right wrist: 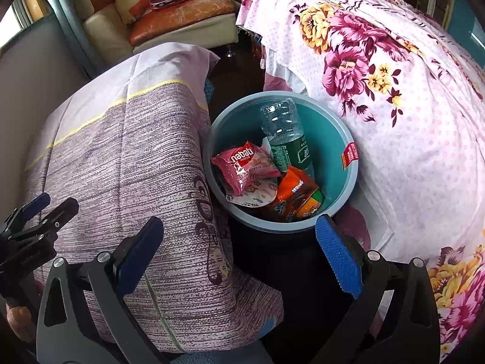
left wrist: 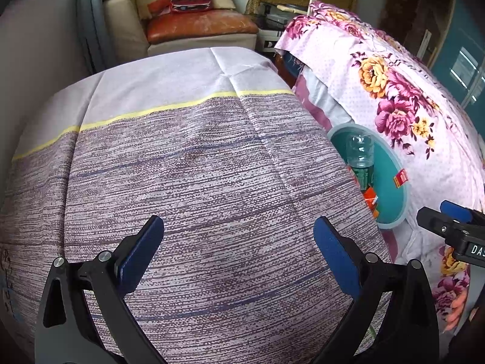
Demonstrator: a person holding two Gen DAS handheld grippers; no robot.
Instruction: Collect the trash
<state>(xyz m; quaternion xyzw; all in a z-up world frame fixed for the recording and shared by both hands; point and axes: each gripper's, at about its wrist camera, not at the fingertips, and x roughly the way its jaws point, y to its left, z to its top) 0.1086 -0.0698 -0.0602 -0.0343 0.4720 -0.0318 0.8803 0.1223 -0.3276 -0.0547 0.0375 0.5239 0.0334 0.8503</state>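
A teal round bin [right wrist: 339, 133] stands on the floor between the two covered surfaces. In it lie a clear plastic bottle [right wrist: 285, 130] with a green label, a pink Nabati wafer wrapper [right wrist: 242, 163] and an orange snack wrapper [right wrist: 295, 192]. My right gripper [right wrist: 239, 242] is open and empty, just in front of and above the bin. My left gripper [left wrist: 239, 242] is open and empty over the purple striped cloth [left wrist: 188, 182]. The bin [left wrist: 394, 170] and bottle [left wrist: 360, 154] also show at the right in the left wrist view, partly hidden by the cloth's edge.
A table under the purple striped cloth [right wrist: 121, 166] stands left of the bin. A pink floral sheet [right wrist: 394, 106] covers a bulky thing on the right. A sofa with cushions [left wrist: 200, 24] stands at the back. The right gripper [left wrist: 445, 224] shows in the left view.
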